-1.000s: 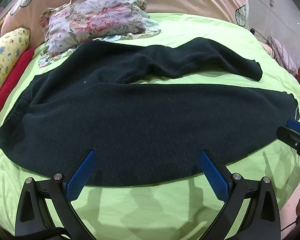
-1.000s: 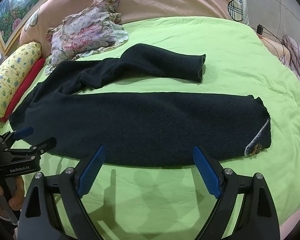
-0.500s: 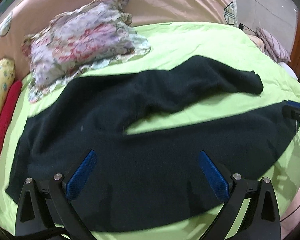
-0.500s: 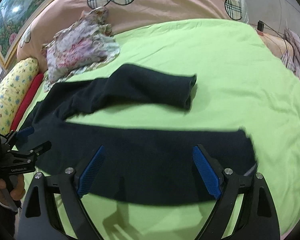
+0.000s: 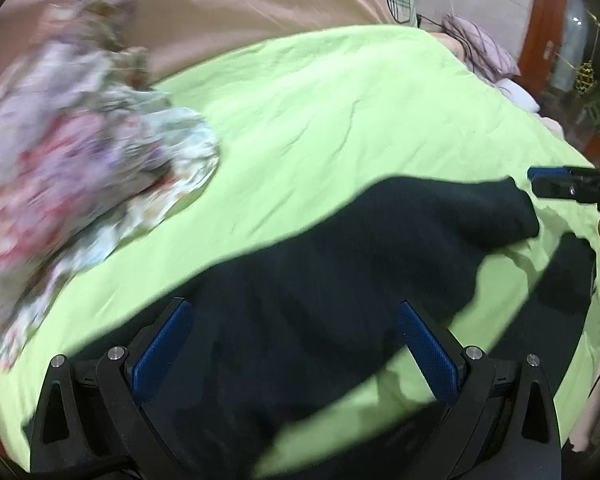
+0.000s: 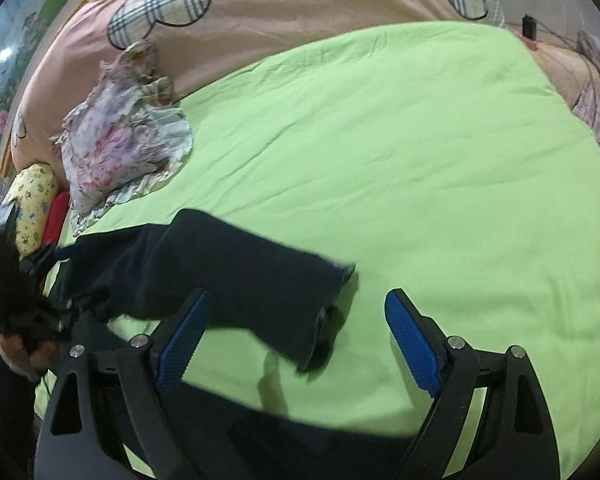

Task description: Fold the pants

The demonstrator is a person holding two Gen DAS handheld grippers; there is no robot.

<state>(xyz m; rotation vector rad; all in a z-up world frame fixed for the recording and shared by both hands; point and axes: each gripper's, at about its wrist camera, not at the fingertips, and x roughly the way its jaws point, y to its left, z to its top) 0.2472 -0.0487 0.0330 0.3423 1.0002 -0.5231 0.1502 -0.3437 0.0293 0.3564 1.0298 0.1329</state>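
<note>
Black pants (image 5: 340,280) spread across the green bed sheet (image 5: 340,112), far leg just ahead of both wide-spread, empty tools: left hand-held gripper (image 5: 296,344) over the seat, right hand-held gripper (image 6: 296,340) near the cuff.

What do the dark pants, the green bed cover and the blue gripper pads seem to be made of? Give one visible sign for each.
Pants: probably a thick, matte knit or fleece; no sheen, soft rounded folds.
Green bed cover: likely woven cotton-type sheeting; flat, matte, with fine creases.
Blue pads on the right gripper: seemingly rubber or plastic; fine ribbed texture on one pad, set in smooth black frames.
</note>
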